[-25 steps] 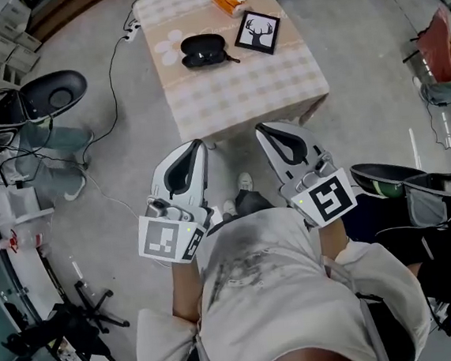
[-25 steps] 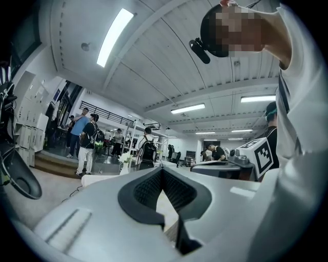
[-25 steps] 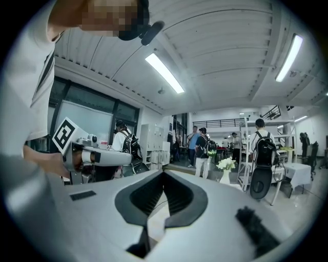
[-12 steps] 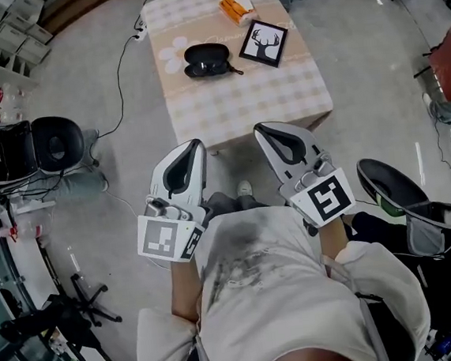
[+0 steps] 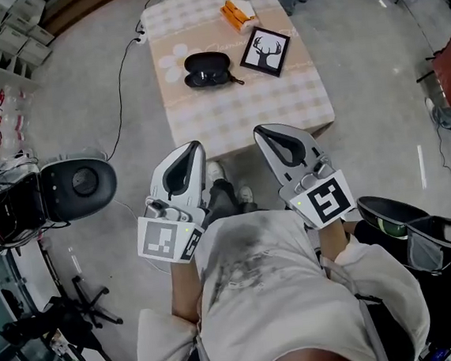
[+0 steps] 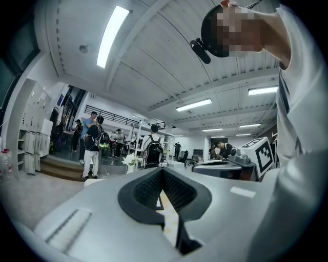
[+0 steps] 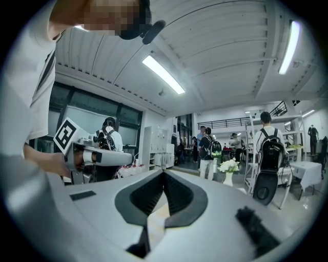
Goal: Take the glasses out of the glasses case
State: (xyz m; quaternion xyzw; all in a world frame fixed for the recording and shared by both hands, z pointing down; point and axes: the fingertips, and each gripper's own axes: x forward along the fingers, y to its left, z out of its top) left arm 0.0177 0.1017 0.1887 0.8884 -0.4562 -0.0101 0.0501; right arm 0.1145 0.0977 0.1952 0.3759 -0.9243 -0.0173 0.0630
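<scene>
White T-shirt (image 5: pixel 258 272), faded grey print on chest, short sleeves (image 5: pixel 381 276). Dark trousers (image 5: pixel 223 200), pale shoes (image 5: pixel 213 171). left gripper (image 5: pixel 198 145) and right gripper (image 5: pixel 259 130): light grey shells, black ribbed pads (image 6: pixel 147 190), white cubes (image 5: pixel 329 199) bearing black square markers.

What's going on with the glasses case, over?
Left tool and right tool shut, empty, held near chest. Glasses case on the table, well ahead, untouched. Picture frame beside it, not blocking.

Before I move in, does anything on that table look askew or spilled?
Nothing stands out: the glasses case lies open on the table, the framed picture flat beside it, nothing spilled.
</scene>
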